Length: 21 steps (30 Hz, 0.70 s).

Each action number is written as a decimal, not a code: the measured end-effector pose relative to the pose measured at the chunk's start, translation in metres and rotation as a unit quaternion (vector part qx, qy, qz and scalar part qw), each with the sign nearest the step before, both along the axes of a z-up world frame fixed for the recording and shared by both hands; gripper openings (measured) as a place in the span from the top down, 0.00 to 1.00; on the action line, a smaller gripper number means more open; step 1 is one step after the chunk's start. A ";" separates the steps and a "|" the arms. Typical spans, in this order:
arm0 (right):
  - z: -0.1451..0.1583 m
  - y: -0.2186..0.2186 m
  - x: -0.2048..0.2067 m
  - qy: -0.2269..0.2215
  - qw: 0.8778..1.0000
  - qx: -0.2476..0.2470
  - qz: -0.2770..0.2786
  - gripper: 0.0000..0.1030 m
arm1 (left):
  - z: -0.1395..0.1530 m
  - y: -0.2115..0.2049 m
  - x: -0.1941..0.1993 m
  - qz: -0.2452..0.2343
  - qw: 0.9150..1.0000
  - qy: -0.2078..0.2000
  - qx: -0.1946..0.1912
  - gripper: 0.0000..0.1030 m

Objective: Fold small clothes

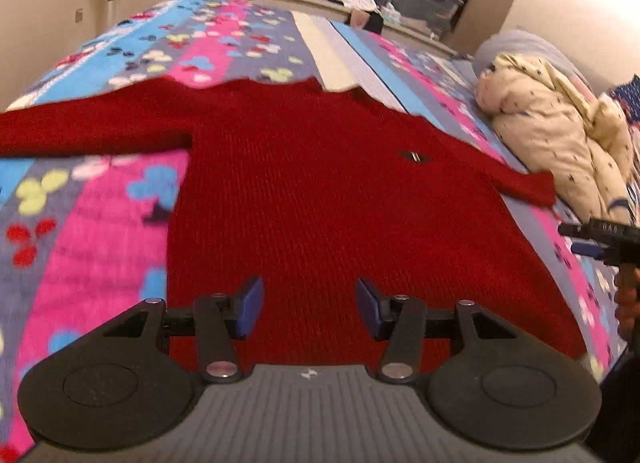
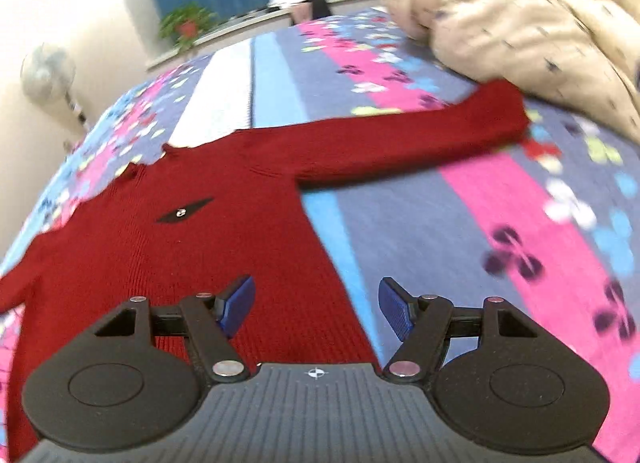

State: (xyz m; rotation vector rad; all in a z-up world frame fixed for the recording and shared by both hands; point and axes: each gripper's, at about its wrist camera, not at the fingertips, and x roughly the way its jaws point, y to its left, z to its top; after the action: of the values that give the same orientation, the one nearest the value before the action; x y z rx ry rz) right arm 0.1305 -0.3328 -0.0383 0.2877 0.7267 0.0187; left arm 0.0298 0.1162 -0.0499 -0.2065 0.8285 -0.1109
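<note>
A dark red knitted sweater [image 1: 320,191] lies spread flat, front up, on a bed covered by a striped blanket [image 1: 100,223] with a butterfly pattern in pink, blue and grey. Both sleeves stretch out sideways; the right sleeve's cuff [image 2: 508,111] ends just beside a heap of cream bedding [image 2: 540,23]. A small dark emblem [image 2: 184,210] sits on the chest. The left gripper [image 1: 310,305] hovers over the lower body of the sweater, jaws apart with nothing between them. The right gripper [image 2: 316,305] hangs over the sweater's right side edge near the hem, also released and empty. The knit looks thick and soft, probably light but floppy, so it would sag and drag on the fuzzy blanket rather than slide. It seems neither fragile nor slippery. A sensible hold would pinch a firm edge, such as a cuff, a shoulder seam or the ribbed hem, gathering both layers so that the fabric lifts together.
</note>
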 end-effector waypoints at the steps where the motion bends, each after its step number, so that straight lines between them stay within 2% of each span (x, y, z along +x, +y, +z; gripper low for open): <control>1: -0.002 -0.007 -0.009 0.003 1.000 0.006 -0.005 0.32 | 0.001 -0.002 -0.011 0.001 1.000 0.006 -0.001 0.45; 4: -0.007 -0.021 -0.038 0.012 1.000 -0.001 -0.007 0.32 | -0.002 0.006 -0.021 0.016 1.000 0.026 0.000 0.45; 8: -0.018 -0.031 -0.071 0.031 0.999 -0.017 0.002 0.32 | -0.002 0.028 -0.058 0.053 0.998 0.046 0.006 0.45; 10: -0.022 -0.035 -0.084 0.040 0.999 -0.025 0.006 0.32 | -0.008 0.040 -0.073 0.087 0.994 0.066 0.004 0.45; 12: -0.026 -0.038 -0.095 0.051 0.998 -0.035 0.007 0.32 | -0.014 0.051 -0.082 0.122 0.988 0.091 -0.019 0.45; 14: -0.032 -0.038 -0.099 0.065 0.997 -0.042 0.008 0.31 | -0.019 0.054 -0.086 0.124 0.986 0.107 -0.033 0.45; 17: -0.041 -0.039 -0.096 0.091 0.995 -0.049 0.005 0.31 | -0.026 0.054 -0.086 0.129 0.985 0.112 -0.022 0.45; 20: -0.055 -0.035 -0.086 0.125 0.991 -0.052 0.006 0.31 | -0.036 0.053 -0.087 0.133 0.984 0.116 -0.028 0.48; 21: -0.059 -0.033 -0.084 0.134 0.990 -0.053 0.007 0.31 | -0.039 0.051 -0.088 0.137 0.983 0.117 -0.031 0.52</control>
State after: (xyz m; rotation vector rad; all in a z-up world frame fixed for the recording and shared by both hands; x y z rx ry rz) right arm 0.0468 -0.3655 -0.0971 0.1850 0.9937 -0.0462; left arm -0.0582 0.1670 -0.0893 -0.3956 1.0234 0.1491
